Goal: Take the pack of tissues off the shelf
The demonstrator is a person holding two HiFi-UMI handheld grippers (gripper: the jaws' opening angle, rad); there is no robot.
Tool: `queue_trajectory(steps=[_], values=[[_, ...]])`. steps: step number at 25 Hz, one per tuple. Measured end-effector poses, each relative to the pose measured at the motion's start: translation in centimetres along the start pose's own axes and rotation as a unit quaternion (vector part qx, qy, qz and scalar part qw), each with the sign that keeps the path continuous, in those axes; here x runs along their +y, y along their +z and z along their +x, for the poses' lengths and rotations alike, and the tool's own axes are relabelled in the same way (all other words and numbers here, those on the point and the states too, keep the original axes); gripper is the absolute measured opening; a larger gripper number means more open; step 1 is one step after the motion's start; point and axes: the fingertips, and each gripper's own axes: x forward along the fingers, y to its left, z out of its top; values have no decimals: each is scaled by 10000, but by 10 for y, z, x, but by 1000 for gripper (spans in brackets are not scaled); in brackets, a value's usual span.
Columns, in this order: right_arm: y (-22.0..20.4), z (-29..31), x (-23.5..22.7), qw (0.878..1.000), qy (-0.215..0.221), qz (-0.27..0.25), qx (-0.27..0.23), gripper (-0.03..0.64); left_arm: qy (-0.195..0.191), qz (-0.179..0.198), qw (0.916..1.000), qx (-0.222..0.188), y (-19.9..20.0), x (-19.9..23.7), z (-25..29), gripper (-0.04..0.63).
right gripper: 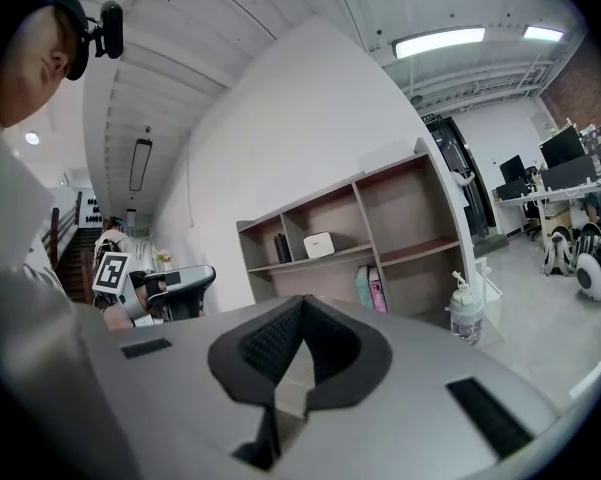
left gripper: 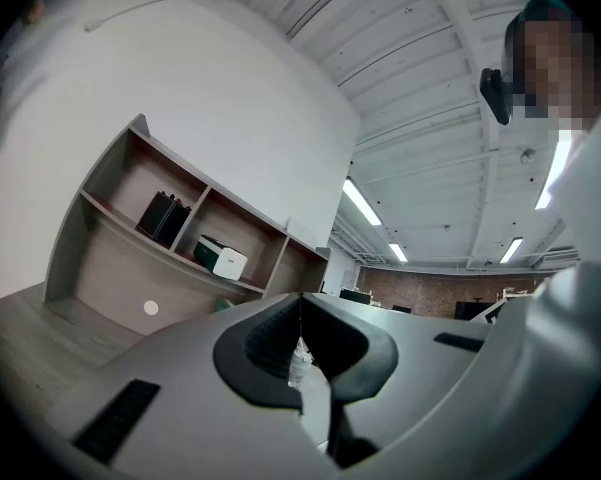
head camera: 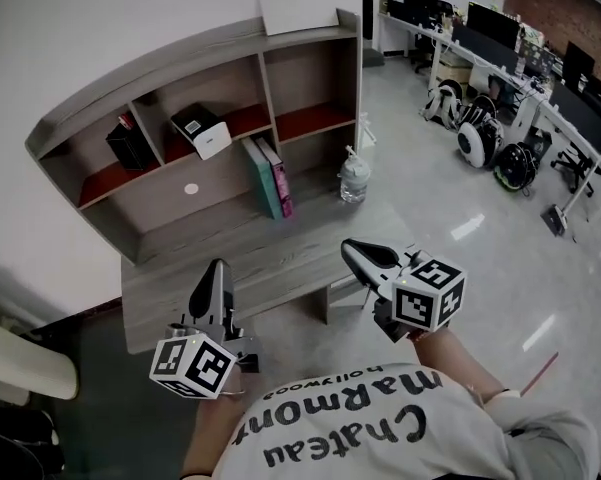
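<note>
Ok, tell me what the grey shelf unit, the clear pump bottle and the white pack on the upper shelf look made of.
Grey shelf unit: likely laminated board, matt, faint wood grain shows.
Clear pump bottle: seemingly plastic, see-through, glossy highlights.
White pack: perhaps plastic wrap or card; too small to tell.

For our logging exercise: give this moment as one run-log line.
phase: pre-grasp; left gripper: shut, empty; right gripper: shut, empty; pack of tissues: on shelf, untouched
</note>
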Motion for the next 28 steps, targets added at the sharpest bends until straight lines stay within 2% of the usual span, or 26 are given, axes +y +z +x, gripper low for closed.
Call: queue_trajectory(steps=[4,8,13,16,23,28], values=[[9,36,3,9999,-50,-4,-134,9,-127,141,9998,-3,16,28,14,18],[-4,62,5,9999,-135,-72,-23,9,-219,27,9996,192,8,57,23,18],[-23,82,0,9995,-226,90,221,9,-207,-172,9985,468,-8,82,30,18],[-24,93,-8,9993,-252,115,259,9,-149,-124,9988,440,-8,91,37,18],[-23,127,-31,9989,-59,192,418,9,44,-166,9981,597,-20,115,60,18],[-4,155,-61,9989,105,139,434,9,-60,-17,9981,607,-17,121,99,18]])
